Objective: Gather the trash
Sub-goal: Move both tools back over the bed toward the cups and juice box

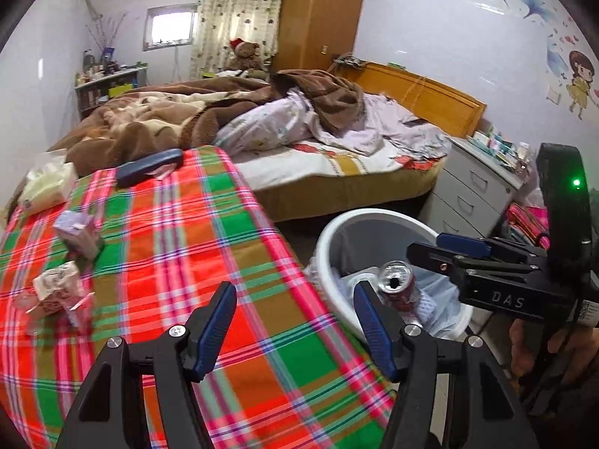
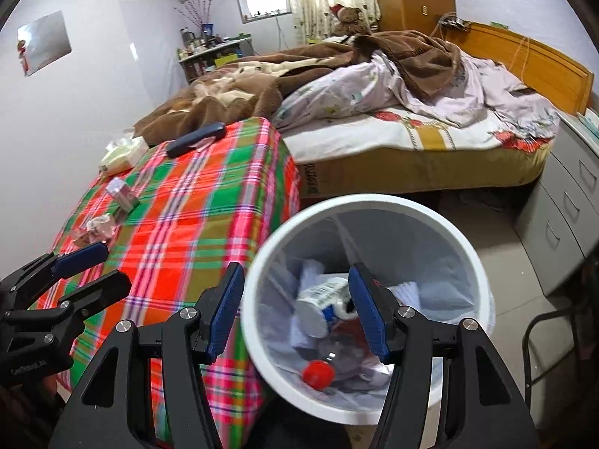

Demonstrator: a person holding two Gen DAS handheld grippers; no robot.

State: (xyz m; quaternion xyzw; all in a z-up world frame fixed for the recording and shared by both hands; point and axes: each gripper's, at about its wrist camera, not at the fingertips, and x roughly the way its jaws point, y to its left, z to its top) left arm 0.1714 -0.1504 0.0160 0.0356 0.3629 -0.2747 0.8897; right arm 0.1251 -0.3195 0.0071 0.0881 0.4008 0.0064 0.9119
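The left gripper [image 1: 294,321] hangs with fingers spread wide and nothing between them, above the bench under its red, green and orange plaid cloth [image 1: 194,247]. The right gripper [image 2: 295,308] is likewise splayed and unloaded over the round white plastic bin [image 2: 483,273]. Beyond its right finger lies a red drinks can [image 1: 398,284] inside. Crumpled pink wrappers [image 1: 56,292] sit left of the left fingers.

each hand-held gripper is matte black plastic with two long fingers faced in ribbed blue pads [image 1: 219,327] and silver round screw heads at the joints. the right hand-held gripper [image 1: 462,247] carries white "das" lettering, a green indicator light, and a small printed label.
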